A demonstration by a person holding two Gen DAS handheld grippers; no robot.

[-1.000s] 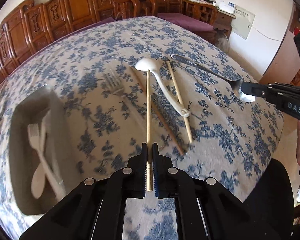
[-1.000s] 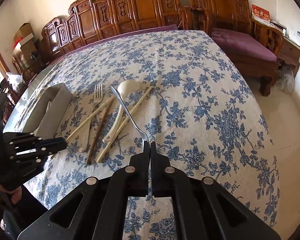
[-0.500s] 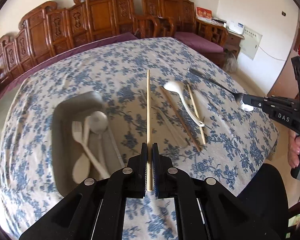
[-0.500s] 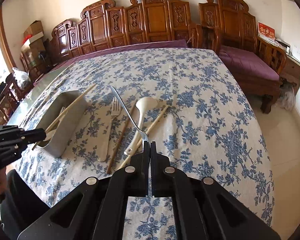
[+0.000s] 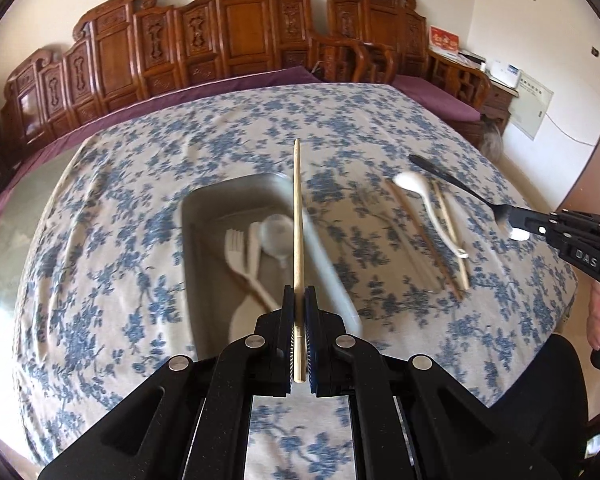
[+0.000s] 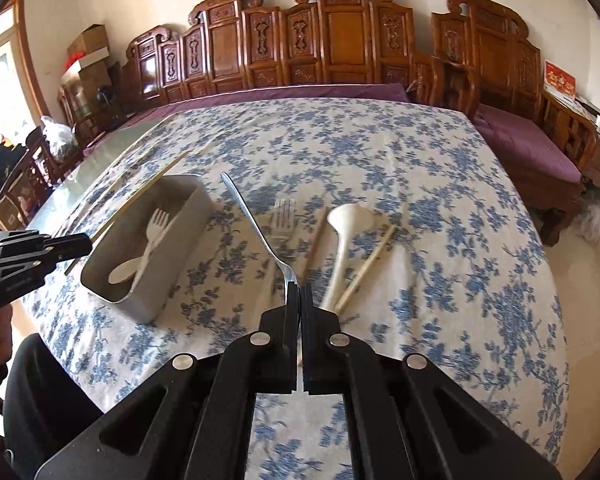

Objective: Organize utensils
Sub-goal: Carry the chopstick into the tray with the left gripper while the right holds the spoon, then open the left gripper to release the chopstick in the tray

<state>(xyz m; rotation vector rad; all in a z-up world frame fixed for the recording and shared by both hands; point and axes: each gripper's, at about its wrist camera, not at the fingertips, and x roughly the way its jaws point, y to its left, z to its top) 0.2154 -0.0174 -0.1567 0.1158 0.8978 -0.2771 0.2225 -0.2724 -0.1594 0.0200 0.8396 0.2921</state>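
Chopstick [image 5: 298, 216], clamped in left gripper [image 5: 299, 334], now hangs over the tray [image 5: 192, 248], ready to drop; right gripper [image 6: 300, 336] carries a clamped metal spoon [image 6: 256, 224] trayward.

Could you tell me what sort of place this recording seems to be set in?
Most likely a home living or dining room: a table under a blue floral tablecloth, carved wooden chairs with purple cushions along the wall, and stacked cardboard boxes in the corner.

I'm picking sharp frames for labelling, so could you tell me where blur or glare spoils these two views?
Left wrist view: the tray and tablecloth are smeared by motion, while the held chopstick and left claw stay sharp. Right wrist view: mostly crisp, with the white spoon slightly smeared and the window at far left blown out. Both bend strongly at the edges.
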